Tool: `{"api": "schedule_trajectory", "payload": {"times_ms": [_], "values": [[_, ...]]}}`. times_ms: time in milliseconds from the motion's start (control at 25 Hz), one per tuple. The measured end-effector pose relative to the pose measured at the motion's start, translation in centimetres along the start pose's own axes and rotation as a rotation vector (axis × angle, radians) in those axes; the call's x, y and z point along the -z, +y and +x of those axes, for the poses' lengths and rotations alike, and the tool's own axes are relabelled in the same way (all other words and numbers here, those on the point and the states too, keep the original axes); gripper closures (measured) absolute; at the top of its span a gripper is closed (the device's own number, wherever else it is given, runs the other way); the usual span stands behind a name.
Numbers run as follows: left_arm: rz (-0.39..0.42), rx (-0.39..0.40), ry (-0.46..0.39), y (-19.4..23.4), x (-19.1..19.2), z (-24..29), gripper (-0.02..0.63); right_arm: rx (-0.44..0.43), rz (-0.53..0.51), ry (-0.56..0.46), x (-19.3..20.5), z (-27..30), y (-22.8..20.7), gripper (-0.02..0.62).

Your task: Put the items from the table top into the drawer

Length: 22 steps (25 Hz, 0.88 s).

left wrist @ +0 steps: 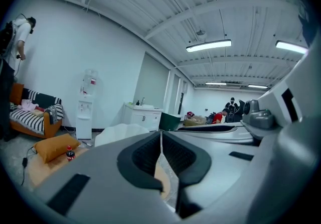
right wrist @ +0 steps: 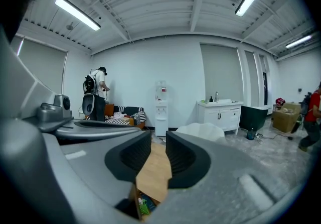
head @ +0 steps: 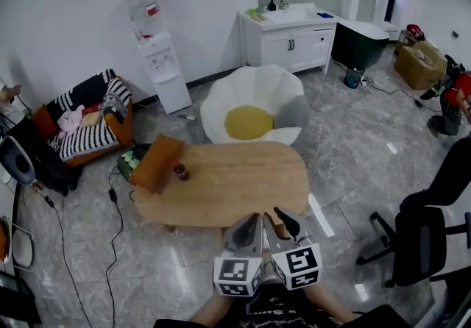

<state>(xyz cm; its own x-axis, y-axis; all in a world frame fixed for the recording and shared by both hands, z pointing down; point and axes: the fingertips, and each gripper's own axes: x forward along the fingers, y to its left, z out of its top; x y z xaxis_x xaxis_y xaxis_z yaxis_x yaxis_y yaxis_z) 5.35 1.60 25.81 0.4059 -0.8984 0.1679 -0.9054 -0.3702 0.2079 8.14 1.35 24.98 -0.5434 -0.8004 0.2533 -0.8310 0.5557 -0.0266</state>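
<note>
1. While both grippers hung over its near edge, the oval wooden tabletop point(head: 235, 190) carried two things.
2. An orange cushion point(head: 156, 162) lay on the tabletop's left end, overhanging it.
3. The drawer point(right wrist: 136, 201) under the tabletop's near edge stood open, with something green inside.
4. The left gripper point(head: 250, 227) had its jaws pressed together and empty. The right gripper point(head: 285, 222) had its jaws slightly apart, pinching nothing.
5. A small red-capped bottle point(head: 180, 170) stood on the tabletop, just beside the cushion.

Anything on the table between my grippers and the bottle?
Nothing visible. Bare table lies between the left gripper, the right gripper and the bottle. The cushion sits on its left side, off the path.
</note>
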Motion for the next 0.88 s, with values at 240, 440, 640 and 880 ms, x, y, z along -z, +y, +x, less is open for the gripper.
{"api": "schedule_trajectory", "payload": {"times_ms": [240, 440, 640, 880], "values": [[-0.001, -0.001, 0.004, 0.1, 0.2, 0.1, 0.586, -0.020, 0.003, 0.000, 0.1, 0.3, 0.3, 0.540], [-0.005, 0.005, 0.006, 0.1, 0.4, 0.5, 0.586, -0.035, 0.008, 0.001, 0.3, 0.6, 0.2, 0.566], [-0.004, 0.015, 0.020, 0.1, 0.4, 1.0, 0.586, -0.037, 0.010, 0.005, 0.1, 0.9, -0.1, 0.578], [-0.007, 0.030, 0.013, -0.5, 0.5, 1.6, 0.586, -0.039, 0.027, 0.002, 0.3, 0.8, -0.8, 0.591]]}}
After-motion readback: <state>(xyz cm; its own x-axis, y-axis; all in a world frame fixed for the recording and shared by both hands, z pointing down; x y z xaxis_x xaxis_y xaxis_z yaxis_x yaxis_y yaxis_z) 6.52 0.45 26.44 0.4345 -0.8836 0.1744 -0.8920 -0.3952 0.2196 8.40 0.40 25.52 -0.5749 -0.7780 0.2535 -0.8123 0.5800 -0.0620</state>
